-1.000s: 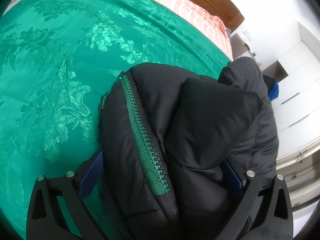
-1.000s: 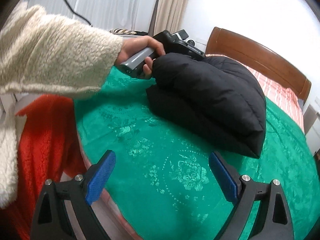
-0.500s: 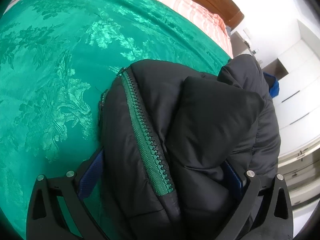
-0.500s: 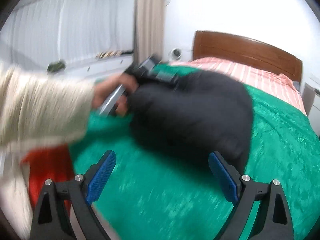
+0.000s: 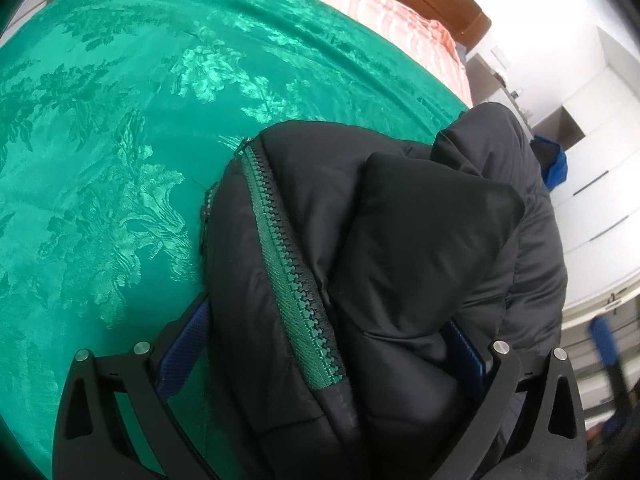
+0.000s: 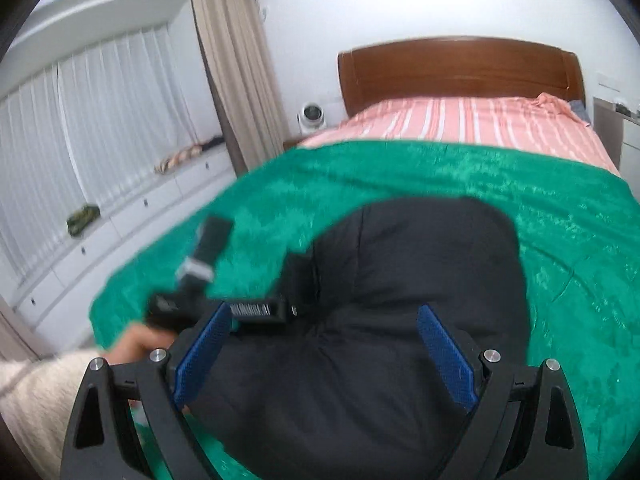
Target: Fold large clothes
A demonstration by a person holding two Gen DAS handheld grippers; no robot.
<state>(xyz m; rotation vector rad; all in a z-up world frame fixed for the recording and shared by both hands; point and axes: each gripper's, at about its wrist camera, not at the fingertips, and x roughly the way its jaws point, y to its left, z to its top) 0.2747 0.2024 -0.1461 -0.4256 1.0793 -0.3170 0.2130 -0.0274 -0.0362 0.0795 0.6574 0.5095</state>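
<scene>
- Left hand-held gripper (image 5: 320,360): its blue pads are wide apart with the puffy black jacket (image 5: 400,240) bulging between them. Whether they're actually pinching it, I can't tell; the fabric hides the contact.
- Right hand-held gripper (image 6: 324,356): pads spread apart, hovering over the near end of the jacket, nothing held (this view is a bit blurry).
- The jacket sits in a folded bundle on the green bedspread (image 5: 100,140), toward the foot of the bed, with its green zipper (image 5: 288,272) running along the top fold.
- Handling guess: light, soft and springy, with a slick shell, so folds will want to puff back open and slide.
- I'd grab at the zipper edge or a seam, where the layers are firmer, not the fat padded middle.
- Further out: pink striped sheet (image 6: 460,120) and wooden headboard (image 6: 460,68).
</scene>
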